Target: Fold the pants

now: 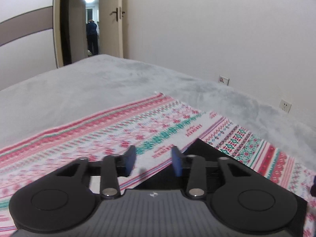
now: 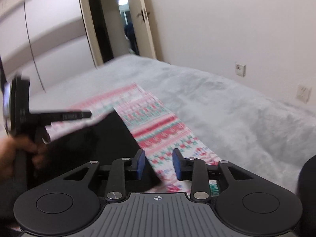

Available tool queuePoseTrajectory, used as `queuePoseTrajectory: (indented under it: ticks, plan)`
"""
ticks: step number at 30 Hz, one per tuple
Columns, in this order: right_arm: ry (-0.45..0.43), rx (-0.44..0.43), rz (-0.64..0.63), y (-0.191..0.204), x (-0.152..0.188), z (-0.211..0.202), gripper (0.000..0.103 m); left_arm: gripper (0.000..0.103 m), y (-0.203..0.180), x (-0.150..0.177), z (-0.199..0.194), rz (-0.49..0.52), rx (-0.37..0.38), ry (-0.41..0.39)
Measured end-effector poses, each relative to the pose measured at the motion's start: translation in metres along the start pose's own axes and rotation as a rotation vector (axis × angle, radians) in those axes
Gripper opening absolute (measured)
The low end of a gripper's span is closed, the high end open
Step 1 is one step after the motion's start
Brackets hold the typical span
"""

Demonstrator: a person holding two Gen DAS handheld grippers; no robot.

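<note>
A wide bed (image 1: 83, 83) covered in grey plush fills both views, with plenty of bare cover toward its far edge and along its right edge, where a white wall (image 1: 217, 29) carries two sockets. Beyond the far corner an open doorway (image 1: 90, 19) shows a person standing in a lit room. A patterned red, white and green cloth (image 1: 98, 130) lies spread on the bed's near part, its long axis running from the near edge toward the far corner. The black pants (image 2: 110, 136) lie on this cloth near the bed's near edge, one corner pointing away toward the far side; their long axis cannot be told. The left gripper (image 1: 154, 161), held by a hand (image 2: 17, 150), has its jaws apart over the cloth, gripping nothing. The right gripper (image 2: 159, 165) likewise stands parted above the pants' edge and the cloth, with nothing pinched.
</note>
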State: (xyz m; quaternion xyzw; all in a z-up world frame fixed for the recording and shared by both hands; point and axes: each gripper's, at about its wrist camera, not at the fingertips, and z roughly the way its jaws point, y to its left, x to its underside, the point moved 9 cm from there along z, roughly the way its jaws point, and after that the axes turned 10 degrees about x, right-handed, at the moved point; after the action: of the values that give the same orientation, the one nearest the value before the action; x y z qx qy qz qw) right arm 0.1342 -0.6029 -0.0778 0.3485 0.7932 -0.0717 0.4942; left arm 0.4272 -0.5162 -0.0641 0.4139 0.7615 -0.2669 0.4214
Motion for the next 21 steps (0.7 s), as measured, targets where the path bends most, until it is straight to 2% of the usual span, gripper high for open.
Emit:
queuePoseTrajectory:
  ticks: [3, 5, 7, 9, 13, 15, 19, 21]
  plan:
    - [-0.005, -0.089, -0.014, 0.015, 0.0, -0.006, 0.043, 0.08, 0.006, 0.001, -0.037, -0.003, -0.025, 0.015]
    - [0.003, -0.121, -0.052, 0.027, 0.005, -0.007, 0.043, 0.081, 0.012, 0.005, -0.066, -0.006, -0.041, 0.024]
    - [0.015, -0.141, -0.088, 0.038, 0.01, -0.009, 0.045, 0.083, 0.02, 0.011, -0.097, -0.017, -0.061, 0.025]
    - [0.029, -0.162, -0.114, 0.049, 0.016, -0.01, 0.056, 0.085, 0.032, 0.02, -0.134, -0.05, -0.088, 0.034]
    - [0.075, -0.194, -0.122, 0.068, 0.023, -0.016, 0.059, 0.087, 0.05, 0.041, -0.205, -0.071, -0.158, 0.072]
    - [0.093, -0.218, -0.127, 0.078, 0.025, -0.025, 0.067, 0.091, 0.06, 0.052, -0.241, -0.075, -0.198, 0.08]
    - [0.128, -0.249, -0.163, 0.098, 0.029, -0.041, 0.069, 0.092, 0.078, 0.075, -0.302, -0.124, -0.25, 0.088]
    - [0.138, -0.268, -0.194, 0.113, 0.028, -0.051, 0.075, 0.096, 0.089, 0.086, -0.33, -0.142, -0.281, 0.09]
